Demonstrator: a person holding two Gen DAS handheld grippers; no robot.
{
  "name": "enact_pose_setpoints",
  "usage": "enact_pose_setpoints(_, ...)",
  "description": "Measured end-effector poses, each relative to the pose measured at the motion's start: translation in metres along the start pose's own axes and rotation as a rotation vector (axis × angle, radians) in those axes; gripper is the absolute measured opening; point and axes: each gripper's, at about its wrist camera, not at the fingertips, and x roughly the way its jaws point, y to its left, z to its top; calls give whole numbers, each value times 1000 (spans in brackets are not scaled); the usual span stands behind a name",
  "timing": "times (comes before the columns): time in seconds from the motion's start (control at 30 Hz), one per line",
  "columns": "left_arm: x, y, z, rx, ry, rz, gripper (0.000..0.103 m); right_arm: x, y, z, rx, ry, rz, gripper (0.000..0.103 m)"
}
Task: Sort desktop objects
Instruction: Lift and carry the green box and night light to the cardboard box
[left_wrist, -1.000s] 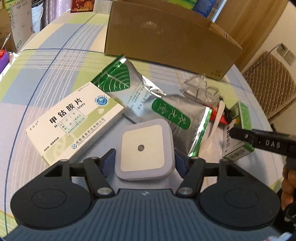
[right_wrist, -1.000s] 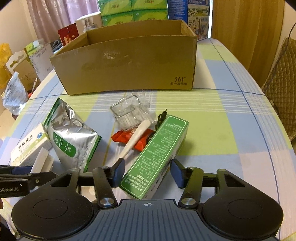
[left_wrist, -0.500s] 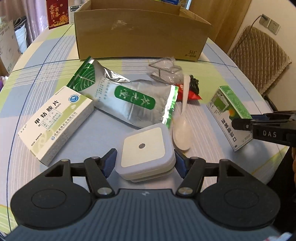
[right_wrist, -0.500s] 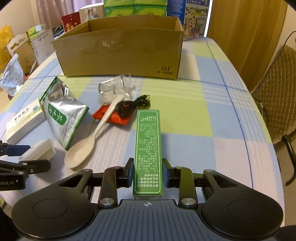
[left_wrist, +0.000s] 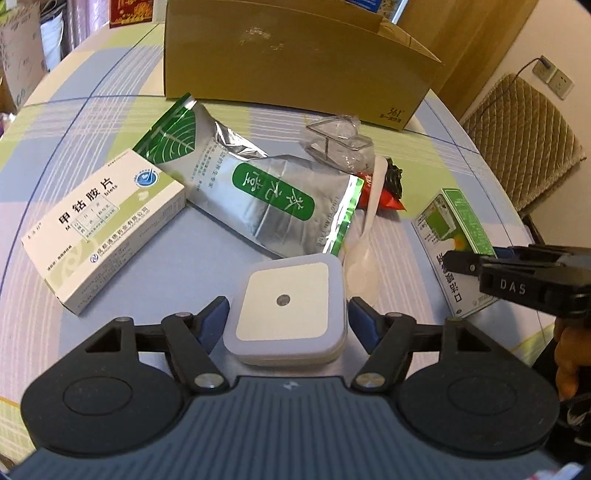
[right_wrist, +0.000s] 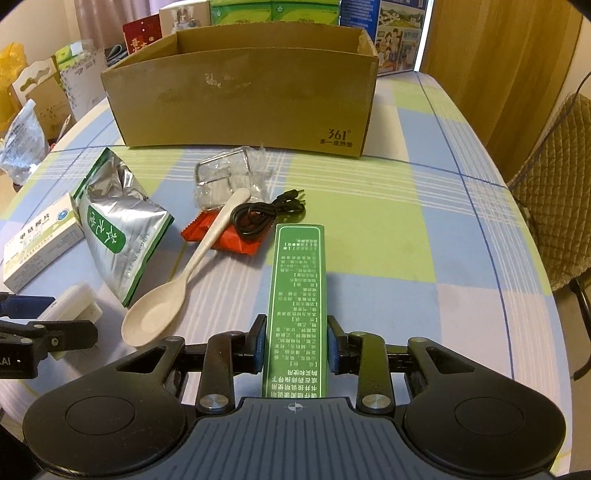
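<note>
My left gripper (left_wrist: 288, 317) is shut on a white square box (left_wrist: 286, 306) with rounded corners, its blue pads against both sides. In the right wrist view the same white box (right_wrist: 70, 306) shows at the far left, between the left gripper's fingers. My right gripper (right_wrist: 295, 345) is shut on a long green medicine box (right_wrist: 299, 288) that points away from the camera. From the left wrist the green box (left_wrist: 454, 229) sits at the right, with the right gripper (left_wrist: 461, 258) on its near end. An open cardboard box (right_wrist: 240, 99) stands at the back of the table.
On the checked tablecloth lie a silver tea pouch (left_wrist: 273, 195), a white and green medicine box (left_wrist: 103, 229), a pale spoon (right_wrist: 177, 291), a red packet (right_wrist: 236, 240), a coiled black cable (right_wrist: 266, 214) and a clear plastic package (right_wrist: 225, 181). A padded chair (right_wrist: 554, 184) stands beyond the right edge.
My right gripper went from open around the slanted green box to shut on it, and the box now lies straight between the fingers. The left gripper kept its hold while its view swung.
</note>
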Motion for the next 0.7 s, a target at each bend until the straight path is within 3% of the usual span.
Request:
enact_pose_setpoints(0.27, 7, 2, -4, -12, 24, 2, 64, 1, 0, 0, 5, -3, 0, 29)
enact_pose_setpoints(0.7, -9, -7, -3, 3, -27, -1, 63, -17, 2, -4, -9, -44, -2, 27)
